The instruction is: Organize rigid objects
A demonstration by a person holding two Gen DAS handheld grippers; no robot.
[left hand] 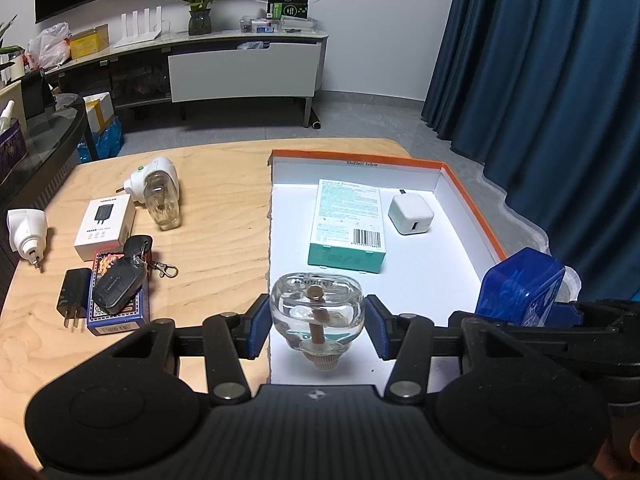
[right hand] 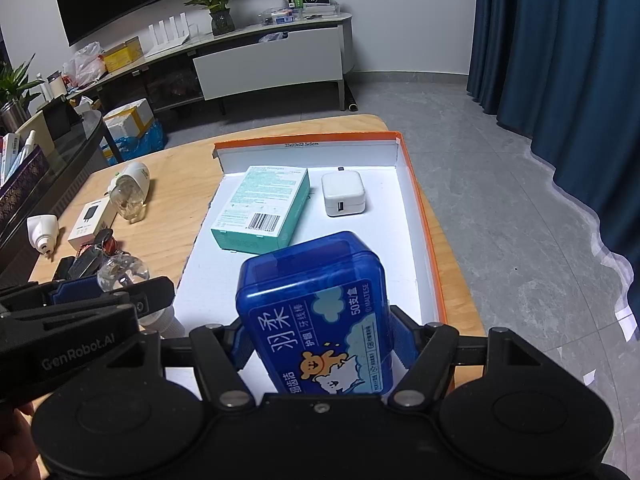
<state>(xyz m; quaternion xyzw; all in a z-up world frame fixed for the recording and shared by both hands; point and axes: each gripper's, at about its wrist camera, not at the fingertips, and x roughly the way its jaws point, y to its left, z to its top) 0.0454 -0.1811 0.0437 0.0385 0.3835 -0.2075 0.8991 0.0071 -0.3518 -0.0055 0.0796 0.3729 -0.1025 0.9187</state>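
Left gripper: blue pads stand on either side of a clear bottle; the jaws look to be gripping it, though a thin gap shows at each side, so contact is not certain.
Bottle: clear, with a brown wick and a ribbed cap toward the camera; it sits over the tray's near left edge.
Right gripper: jaws closed on a blue box, one pad at each long side.
Blue box: translucent plastic with a cartoon label, tilted, over the near part of the tray.
Tray: white inside, orange rim, on the right part of the wooden table.
Inside the tray: a teal carton lies flat near the far wall; a white charger sits just right of it, apart.
Left of the tray, on the table: a white plug-in with its own bottle lies on its side; nearer, a white carton, a white plug, a black adapter, and a car key resting on a card deck.
Beyond the table: a low cabinet by the wall, blue curtain to the tray's right.
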